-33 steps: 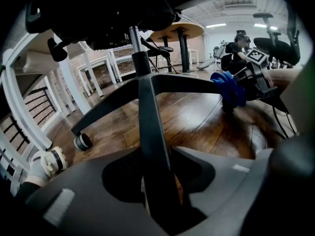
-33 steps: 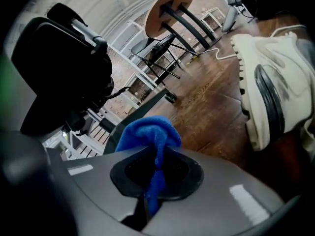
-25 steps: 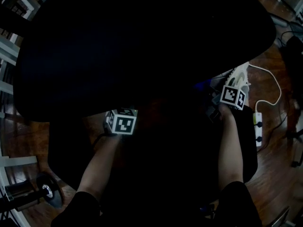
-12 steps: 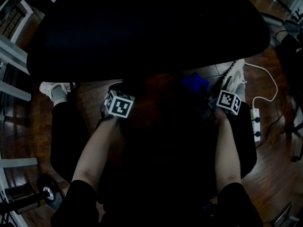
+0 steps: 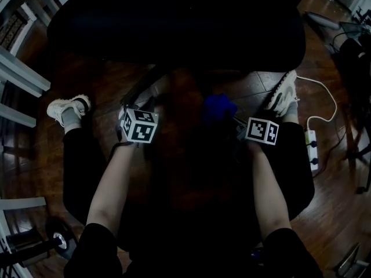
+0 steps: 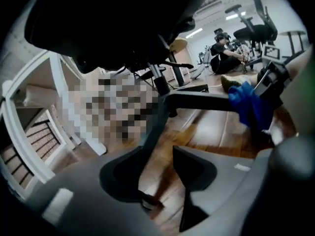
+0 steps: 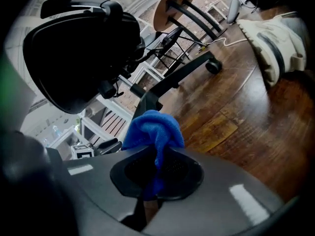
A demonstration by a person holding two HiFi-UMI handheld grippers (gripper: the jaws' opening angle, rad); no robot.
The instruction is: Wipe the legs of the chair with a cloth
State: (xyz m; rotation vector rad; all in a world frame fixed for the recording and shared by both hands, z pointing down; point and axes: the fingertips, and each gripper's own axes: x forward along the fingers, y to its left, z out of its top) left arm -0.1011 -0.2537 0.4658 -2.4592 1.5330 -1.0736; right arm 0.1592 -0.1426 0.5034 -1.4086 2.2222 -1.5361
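Note:
The black office chair's seat (image 5: 174, 22) fills the top of the head view. In the left gripper view, one dark chair leg (image 6: 150, 132) of the base runs down between the pads of my left gripper (image 6: 157, 178). The jaws have just been opening, stand open, and show a gap on each side of the leg. Its marker cube (image 5: 139, 125) shows below the seat edge. My right gripper (image 7: 155, 181) is shut on a bunched blue cloth (image 7: 153, 129). The cloth (image 5: 219, 108) hangs near another chair leg (image 7: 179, 73) that ends in a caster (image 7: 212, 65).
My two white shoes (image 5: 68, 109) (image 5: 284, 94) rest on the wooden floor beside the chair. A power strip (image 5: 313, 149) with a white cable lies at the right. White shelf frames (image 5: 23, 77) stand at the left. A person (image 6: 224, 58) sits far off.
Both grippers have drawn back from under the seat edge. The right one shifted left, and the blue cloth in it has come into sight. The left cube moved up the picture.

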